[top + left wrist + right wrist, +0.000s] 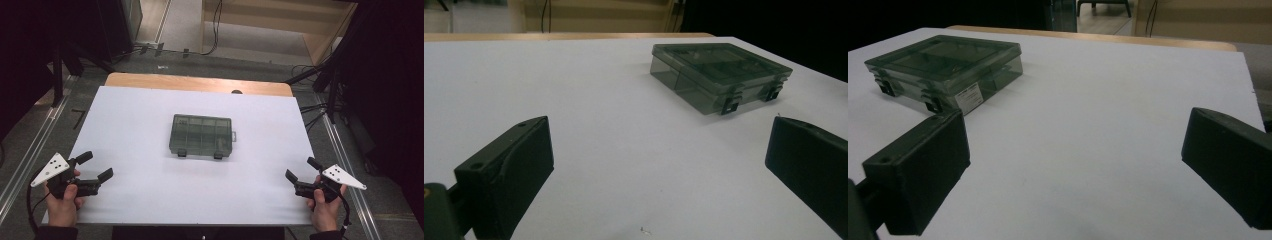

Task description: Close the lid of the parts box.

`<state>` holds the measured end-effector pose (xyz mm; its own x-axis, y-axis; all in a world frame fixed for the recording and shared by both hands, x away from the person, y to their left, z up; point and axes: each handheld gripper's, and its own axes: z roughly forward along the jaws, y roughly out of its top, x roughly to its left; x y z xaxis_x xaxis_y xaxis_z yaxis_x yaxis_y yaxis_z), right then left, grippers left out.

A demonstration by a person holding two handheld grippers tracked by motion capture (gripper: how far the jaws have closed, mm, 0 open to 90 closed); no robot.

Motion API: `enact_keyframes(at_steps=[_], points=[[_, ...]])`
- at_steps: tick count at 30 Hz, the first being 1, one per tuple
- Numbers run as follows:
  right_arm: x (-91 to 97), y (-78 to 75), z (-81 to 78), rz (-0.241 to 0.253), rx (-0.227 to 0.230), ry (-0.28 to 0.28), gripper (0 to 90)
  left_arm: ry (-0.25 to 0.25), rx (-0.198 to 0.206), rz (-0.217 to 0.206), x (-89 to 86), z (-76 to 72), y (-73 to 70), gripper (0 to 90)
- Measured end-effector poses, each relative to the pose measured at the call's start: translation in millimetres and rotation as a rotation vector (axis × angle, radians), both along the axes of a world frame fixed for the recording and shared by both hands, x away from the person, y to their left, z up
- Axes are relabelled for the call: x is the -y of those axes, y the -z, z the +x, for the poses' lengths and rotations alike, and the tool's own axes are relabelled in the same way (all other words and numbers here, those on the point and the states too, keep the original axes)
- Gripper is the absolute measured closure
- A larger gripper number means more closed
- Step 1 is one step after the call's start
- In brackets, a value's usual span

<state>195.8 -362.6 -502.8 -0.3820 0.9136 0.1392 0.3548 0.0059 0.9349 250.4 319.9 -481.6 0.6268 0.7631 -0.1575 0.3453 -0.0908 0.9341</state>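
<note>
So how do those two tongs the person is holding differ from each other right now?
The left tongs sit near the table's left front corner, pointing rightward and away; the right tongs sit near the right front corner, pointing leftward. The left jaws look spread a little wider than the right. Both are open, empty, and well short of the smoky plastic box.

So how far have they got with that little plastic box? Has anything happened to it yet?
Nothing looks done yet. The compartment box lies shut in the middle of the white table, both front latches down. Nothing is in hand: the left gripper and right gripper are open and empty near the table's near corners, well apart from the box. Reaching it and handling it is all still ahead.
</note>
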Motion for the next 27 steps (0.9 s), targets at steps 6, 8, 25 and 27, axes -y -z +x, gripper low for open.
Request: enact_keyframes(at_steps=[6,8,25,27], points=[[5.8,2.0,-0.7,0.006,0.002,0.007,0.0,-0.003,0.003,0.004,-0.3,0.6,0.4,0.0],[6.6,3.3,-0.2,0.005,0.003,0.01,0.0,0.002,0.006,0.004,-0.3,0.7,0.8,0.0],[7.6,9.6,0.2,0.024,0.022,0.019,0.0,-0.003,0.017,0.01,-0.5,0.9,6.0,0.0],[7.2,9.7,0.2,0.023,0.021,0.02,0.0,-0.001,0.017,0.01,-0.6,1.0,6.1,0.0]])
